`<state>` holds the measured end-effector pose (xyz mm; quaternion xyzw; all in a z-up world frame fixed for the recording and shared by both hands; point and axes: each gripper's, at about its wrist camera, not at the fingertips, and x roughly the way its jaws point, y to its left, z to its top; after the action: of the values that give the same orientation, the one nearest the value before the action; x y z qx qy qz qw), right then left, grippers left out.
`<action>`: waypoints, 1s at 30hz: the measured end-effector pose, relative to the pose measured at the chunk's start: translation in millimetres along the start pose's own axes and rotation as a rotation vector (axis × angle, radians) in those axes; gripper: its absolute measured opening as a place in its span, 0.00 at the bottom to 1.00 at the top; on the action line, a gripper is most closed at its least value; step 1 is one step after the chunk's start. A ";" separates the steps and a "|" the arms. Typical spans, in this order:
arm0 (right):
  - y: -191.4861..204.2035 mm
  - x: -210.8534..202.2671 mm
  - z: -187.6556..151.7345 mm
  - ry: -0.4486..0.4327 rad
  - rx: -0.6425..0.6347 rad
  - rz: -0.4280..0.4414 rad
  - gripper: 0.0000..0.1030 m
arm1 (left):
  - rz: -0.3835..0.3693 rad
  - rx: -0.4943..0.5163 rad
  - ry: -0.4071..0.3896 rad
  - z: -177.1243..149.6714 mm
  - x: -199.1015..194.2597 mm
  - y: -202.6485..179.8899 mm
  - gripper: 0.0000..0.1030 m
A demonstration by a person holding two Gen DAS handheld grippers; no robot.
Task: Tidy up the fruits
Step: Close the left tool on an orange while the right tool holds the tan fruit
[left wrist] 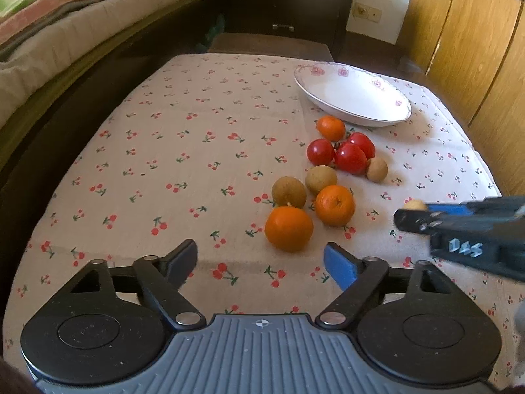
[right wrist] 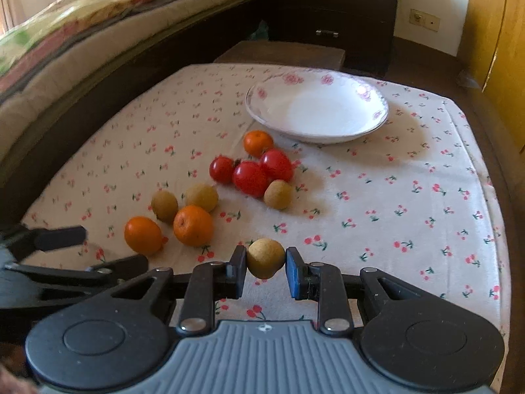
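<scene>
Jaws of our right gripper [right wrist: 265,267] pinch a small brown fruit [right wrist: 265,257]; our left gripper [left wrist: 261,261] gapes beside an orange [left wrist: 288,228], bare desk [left wrist: 147,164] leftward.

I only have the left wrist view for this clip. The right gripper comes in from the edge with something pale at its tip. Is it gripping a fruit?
Observer: Yes. The right gripper is shut on a small tan fruit, pinched between both pads.
Operator: Lifted or on the cloth?
Observer: It looks slightly above the tablecloth, though I cannot be sure.
Operator: Anything in the plate yet?
Observer: No. From the right wrist, the plate shows a bare white bottom.
</scene>
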<state>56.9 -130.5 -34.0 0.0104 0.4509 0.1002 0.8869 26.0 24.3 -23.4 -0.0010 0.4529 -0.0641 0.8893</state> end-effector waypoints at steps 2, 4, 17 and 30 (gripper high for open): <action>-2.5 -5.9 2.2 -0.007 0.004 0.007 0.26 | -0.004 0.014 0.003 1.7 3.5 -3.5 0.79; -3.8 -8.7 3.0 -0.010 0.007 0.015 0.26 | -0.006 0.026 0.004 2.9 6.7 -7.3 0.77; -7.9 -8.9 2.0 0.000 0.028 0.046 0.26 | 0.025 0.068 0.020 8.1 24.7 -17.5 0.57; -6.9 -17.8 1.8 -0.003 0.032 0.038 0.26 | 0.002 0.040 0.036 8.5 10.3 -16.3 0.42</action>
<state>49.3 -140.4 -19.5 0.0333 0.4510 0.1100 0.8851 37.0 6.5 -25.7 0.0186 0.4673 -0.0724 0.8809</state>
